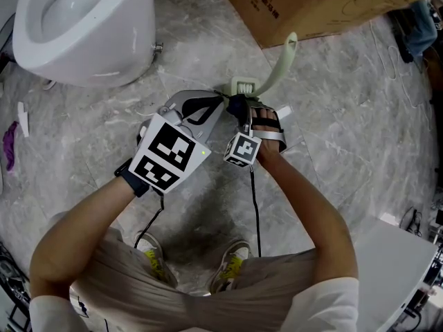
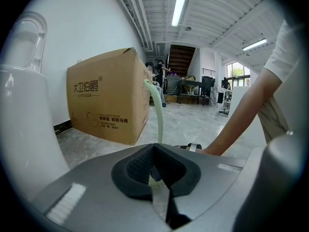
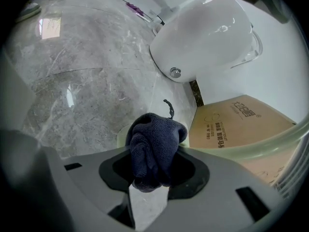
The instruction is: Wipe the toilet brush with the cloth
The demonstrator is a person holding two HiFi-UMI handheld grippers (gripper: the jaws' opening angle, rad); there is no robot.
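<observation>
The toilet brush (image 1: 280,64) is stood on the floor (image 1: 346,151) between toilet (image 1: 90,26) and cardboard box (image 1: 311,5). It is pinched by the left gripper's (image 2: 155,172) fingers. The cloth (image 3: 154,141) is pinched in the right gripper's (image 3: 152,175) fingers, just beside it.

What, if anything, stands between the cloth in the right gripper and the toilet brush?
Nothing visible does. The right gripper has its jaws shut on the dark cloth, which appears to sit right against the pale green handle of the toilet brush. The left gripper has its jaws shut on that handle.
</observation>
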